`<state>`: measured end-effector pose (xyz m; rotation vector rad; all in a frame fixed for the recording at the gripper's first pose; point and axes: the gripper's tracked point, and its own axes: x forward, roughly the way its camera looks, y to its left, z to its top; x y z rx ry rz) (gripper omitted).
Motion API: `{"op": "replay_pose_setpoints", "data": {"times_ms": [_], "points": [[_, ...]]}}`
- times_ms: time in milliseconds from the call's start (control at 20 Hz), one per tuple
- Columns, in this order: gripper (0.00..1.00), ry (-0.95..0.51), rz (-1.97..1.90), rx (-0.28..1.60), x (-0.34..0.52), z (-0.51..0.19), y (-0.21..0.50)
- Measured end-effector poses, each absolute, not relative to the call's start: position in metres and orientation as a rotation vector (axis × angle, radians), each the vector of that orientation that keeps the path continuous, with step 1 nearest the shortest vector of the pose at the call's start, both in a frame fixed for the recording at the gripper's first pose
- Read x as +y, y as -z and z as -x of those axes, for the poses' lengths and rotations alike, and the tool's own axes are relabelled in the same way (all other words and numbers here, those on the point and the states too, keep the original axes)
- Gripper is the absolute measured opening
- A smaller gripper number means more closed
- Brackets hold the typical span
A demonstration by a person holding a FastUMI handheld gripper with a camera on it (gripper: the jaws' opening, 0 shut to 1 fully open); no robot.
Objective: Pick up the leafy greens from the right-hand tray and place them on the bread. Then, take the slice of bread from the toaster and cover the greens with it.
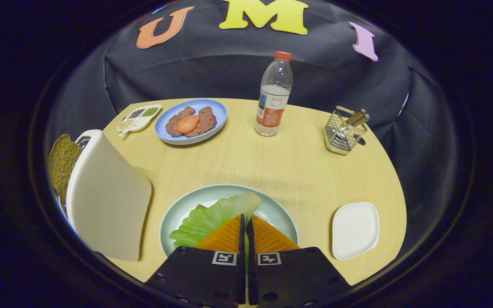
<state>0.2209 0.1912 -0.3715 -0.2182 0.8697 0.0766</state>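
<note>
My gripper hangs over a pale green plate near the table's front edge. Its orange fingers stand almost together, shut on the leafy greens. The leaf spreads out to the left of and beyond the fingertips, and a green sliver shows in the narrow gap between them. A small brown corner of bread peeks out under the leaf on the plate. To the left stands a white toaster with a brown bread slice sticking up from its far side. The white right-hand tray lies to the right of the plate.
A blue plate with meat patties and a tomato slice sits at the back left, beside a small seasoning dish. A water bottle stands at the back centre. A wire cutlery holder stands at the back right.
</note>
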Motion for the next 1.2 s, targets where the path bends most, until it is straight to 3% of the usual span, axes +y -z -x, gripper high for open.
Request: {"op": "replay_pose_setpoints", "data": {"times_ms": [250, 300, 450, 750, 1200], "points": [[0.26, -0.038, 0.183, 0.823, 0.184, -0.206, 0.344], [0.42, -0.029, 0.164, 0.801, 0.183, -0.201, 0.333], [0.52, -0.016, 0.139, 0.726, 0.186, -0.182, 0.3], [0.98, -0.018, 0.096, 0.631, 0.217, -0.145, 0.254], [0.97, -0.215, 0.1, 0.569, 0.354, -0.119, 0.216]]}}
